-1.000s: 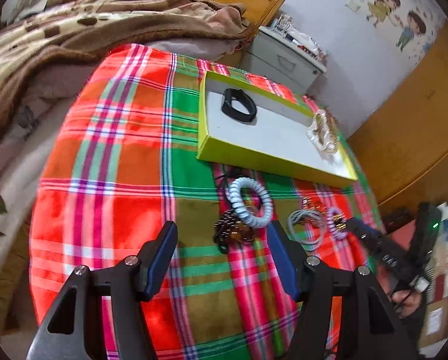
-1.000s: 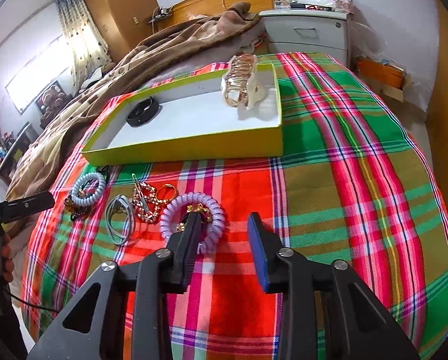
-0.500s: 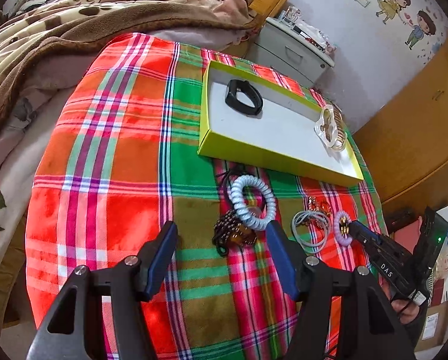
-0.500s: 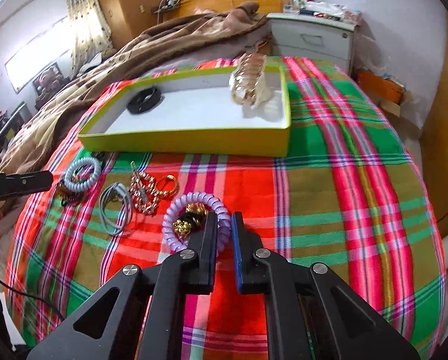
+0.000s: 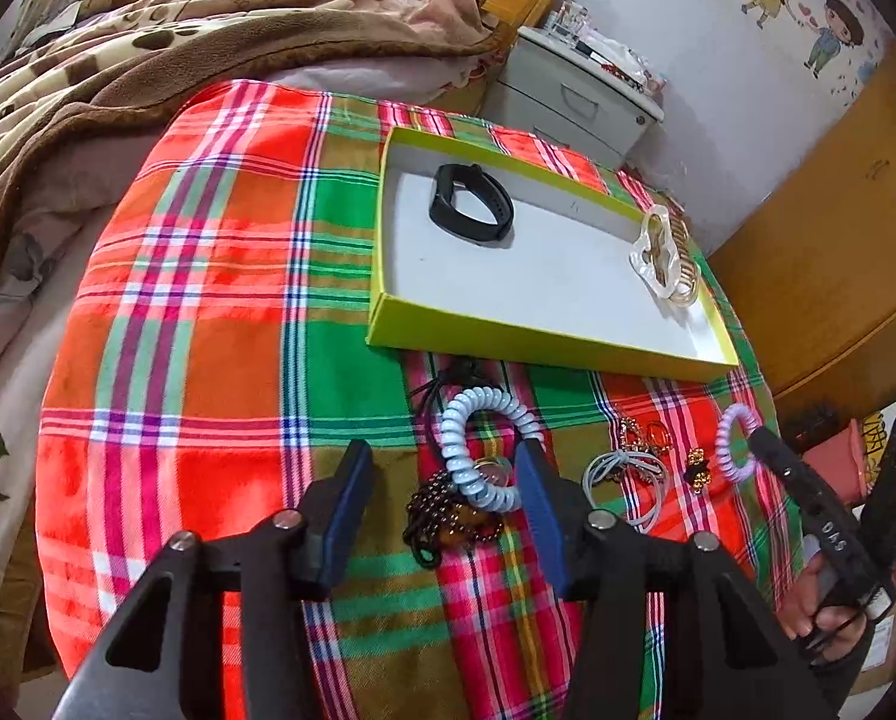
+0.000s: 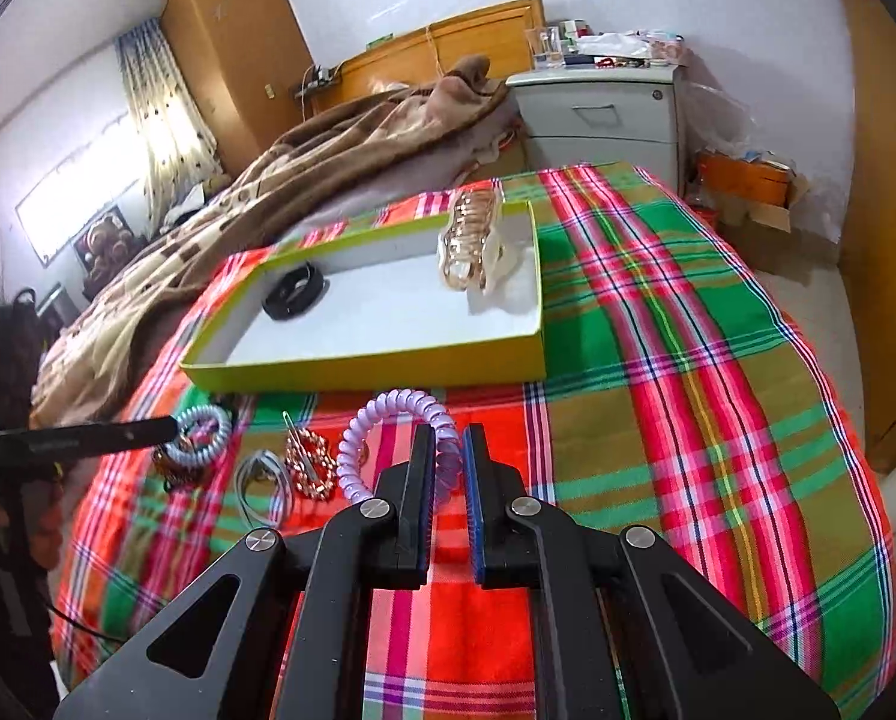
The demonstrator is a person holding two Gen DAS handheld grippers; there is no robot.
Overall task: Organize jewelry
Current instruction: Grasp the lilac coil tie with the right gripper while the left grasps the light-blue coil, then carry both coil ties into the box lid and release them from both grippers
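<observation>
A yellow-green box (image 5: 508, 336) (image 6: 351, 369) lies on the plaid cloth and holds a black band (image 5: 470, 210) (image 6: 294, 295) and a gold hair claw (image 5: 667, 257) (image 6: 470, 246). My right gripper (image 6: 446, 459) is shut on a purple spiral hair tie (image 6: 387, 414) and holds it lifted off the cloth; it also shows in the left wrist view (image 5: 733, 441). My left gripper (image 5: 444, 483) is open and low over a blue spiral hair tie (image 5: 484, 438) and a dark bead bracelet (image 5: 448, 519).
On the cloth lie a grey elastic loop (image 5: 628, 477) (image 6: 261, 480), gold chain pieces (image 6: 309, 462) and a small gold and black ornament (image 5: 697, 468). A brown blanket (image 5: 147, 60) lies behind, with a grey nightstand (image 6: 598, 114) beyond the box.
My right gripper closed on the purple spiral hair tie and lifted it; the gold and black ornament stayed on the cloth. My left gripper stayed open and moved slightly closer to the blue tie.
</observation>
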